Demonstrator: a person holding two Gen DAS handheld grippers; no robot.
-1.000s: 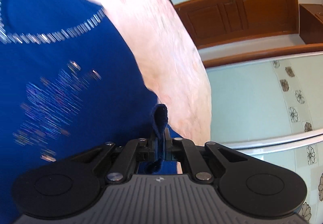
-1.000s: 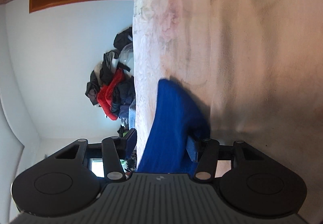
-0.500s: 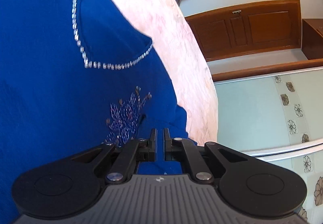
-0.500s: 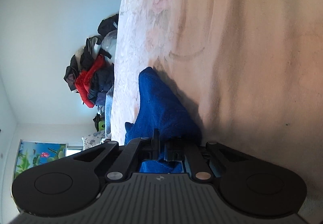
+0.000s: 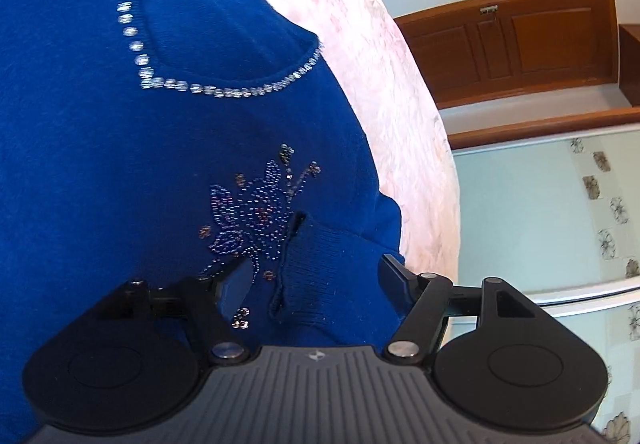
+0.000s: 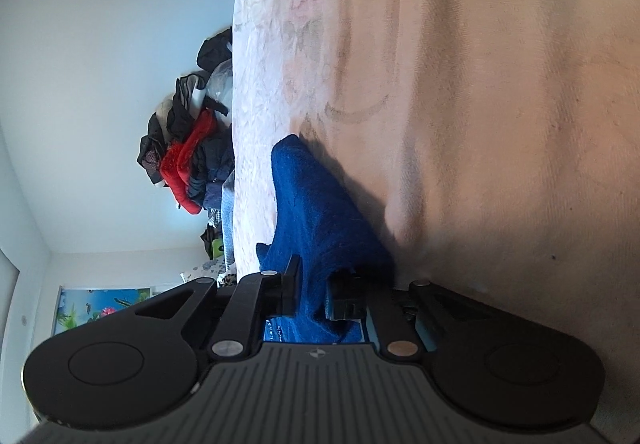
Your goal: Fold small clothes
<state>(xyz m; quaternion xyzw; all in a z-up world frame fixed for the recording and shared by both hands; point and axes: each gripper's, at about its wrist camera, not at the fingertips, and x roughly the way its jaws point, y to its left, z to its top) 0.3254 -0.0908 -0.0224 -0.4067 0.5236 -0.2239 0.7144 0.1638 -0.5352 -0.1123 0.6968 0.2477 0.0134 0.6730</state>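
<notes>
A blue knit sweater [image 5: 120, 147] with a rhinestone neckline and a beaded flower lies on the pink bedspread [image 5: 360, 55]. In the left wrist view its ribbed sleeve cuff [image 5: 320, 276] lies folded onto the chest, between the spread fingers of my open left gripper [image 5: 316, 280]. In the right wrist view another part of the blue sweater [image 6: 320, 211] rises from the bedspread [image 6: 480, 83] into my right gripper [image 6: 316, 296]. Its jaws stand partly apart with the cloth between them; the grip is unclear.
A wooden cabinet [image 5: 516, 39] and a pale tiled wall [image 5: 560, 211] lie beyond the bed edge at the right. In the right wrist view a pile of dark and red clothes [image 6: 188, 159] sits off the bed's far side.
My left gripper has opened and let the sleeve cuff drop onto the sweater's chest. My right gripper, shut on the blue cloth half a second ago, has its jaws parted now.
</notes>
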